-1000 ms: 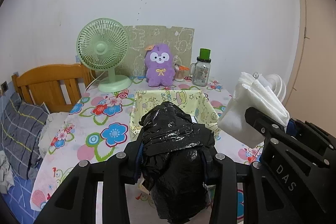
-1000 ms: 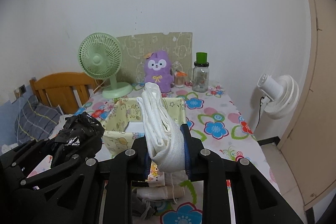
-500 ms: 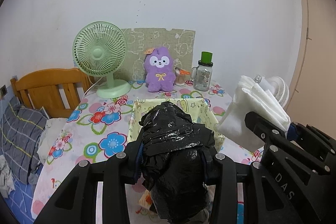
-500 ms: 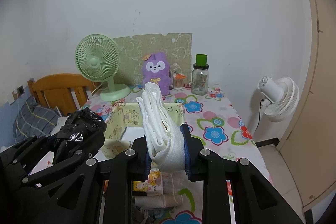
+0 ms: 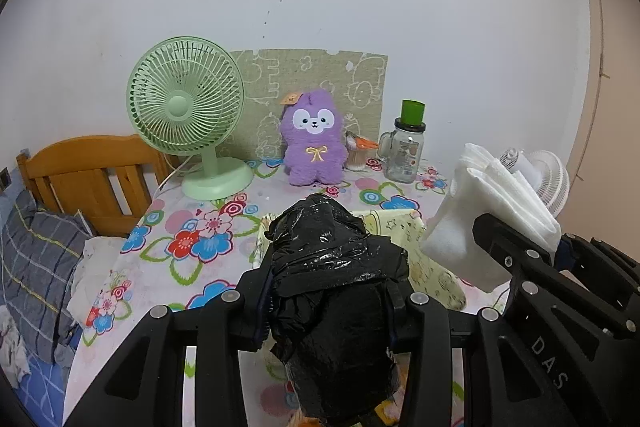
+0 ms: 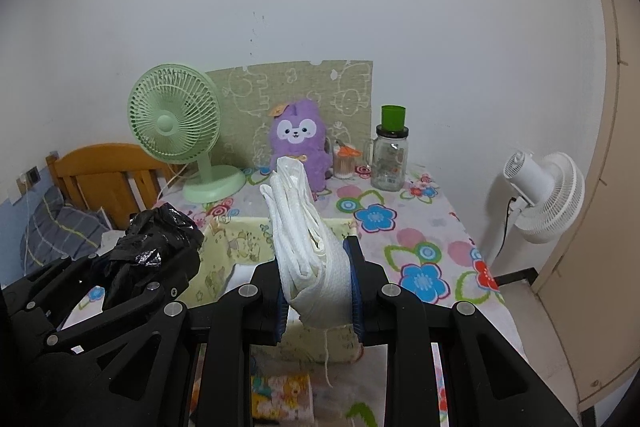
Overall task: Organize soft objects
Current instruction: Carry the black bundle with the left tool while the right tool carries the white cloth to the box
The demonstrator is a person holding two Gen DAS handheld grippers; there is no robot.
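Observation:
My left gripper [image 5: 328, 311] is shut on a crumpled black plastic bag [image 5: 336, 279] and holds it above the table; the bag also shows in the right wrist view [image 6: 156, 251]. My right gripper [image 6: 318, 287] is shut on a folded white cloth [image 6: 306, 235], held upright above the table; the cloth also shows in the left wrist view [image 5: 492, 203]. A yellow-green fabric storage box [image 6: 236, 243] stands on the flowered table just beyond both grippers, also seen in the left wrist view [image 5: 400, 227]. A purple plush toy [image 5: 314, 143] sits at the back.
A green desk fan [image 5: 188, 115], a patterned board [image 5: 344, 83], a glass jar with green lid [image 5: 406, 147] and a small cup [image 5: 358, 155] stand along the wall. A wooden chair [image 5: 92, 175] and bedding [image 5: 36, 267] are left. A white fan [image 6: 548, 195] stands right. A printed packet [image 6: 284, 395] lies near.
Both grippers have pulled back and risen from the table with their loads still held; the box and back objects now look farther off and lower.

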